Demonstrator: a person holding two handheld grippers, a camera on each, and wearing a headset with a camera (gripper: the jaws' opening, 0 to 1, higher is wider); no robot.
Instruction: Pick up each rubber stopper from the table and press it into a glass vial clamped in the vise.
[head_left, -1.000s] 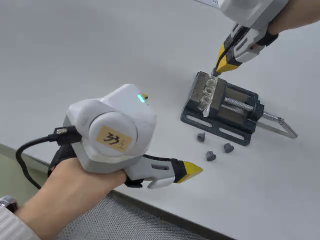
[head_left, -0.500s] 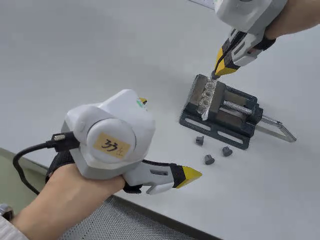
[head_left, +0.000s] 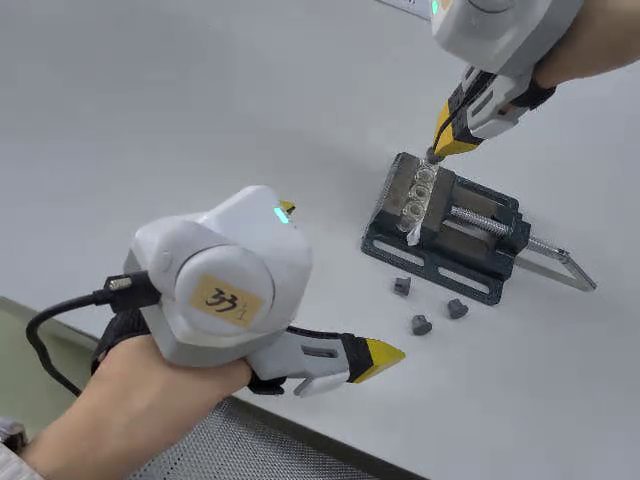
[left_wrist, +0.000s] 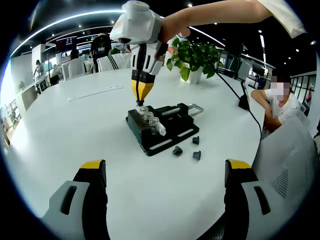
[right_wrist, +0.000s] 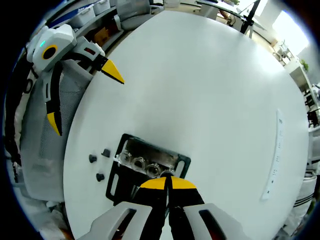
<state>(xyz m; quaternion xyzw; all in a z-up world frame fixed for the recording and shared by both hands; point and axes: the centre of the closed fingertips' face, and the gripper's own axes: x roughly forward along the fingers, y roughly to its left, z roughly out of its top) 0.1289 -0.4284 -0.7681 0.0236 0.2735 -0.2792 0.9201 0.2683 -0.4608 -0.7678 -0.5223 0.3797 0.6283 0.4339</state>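
A black vise (head_left: 470, 250) on the white table clamps a row of clear glass vials (head_left: 420, 190). My right gripper (head_left: 434, 156) points down at the far end of that row, shut on a small dark rubber stopper at a vial's mouth. In the right gripper view its jaws (right_wrist: 167, 179) are pressed together over the vials (right_wrist: 139, 161). Three loose dark stoppers (head_left: 402, 286) (head_left: 421, 325) (head_left: 457, 308) lie on the table in front of the vise. My left gripper (head_left: 335, 280) hovers open and empty near the table's front edge, well left of the vise (left_wrist: 165, 131).
The vise's screw handle (head_left: 560, 262) sticks out to the right. A white scrap (head_left: 410, 232) hangs at the near end of the vial row. A potted plant (left_wrist: 196, 60) and a cable sit at the table's far side, with a mesh chair (head_left: 230, 440) below the near edge.
The right gripper's tip stays at the far end of the vial row. The left gripper has drifted only slightly; the view itself has shifted a little.
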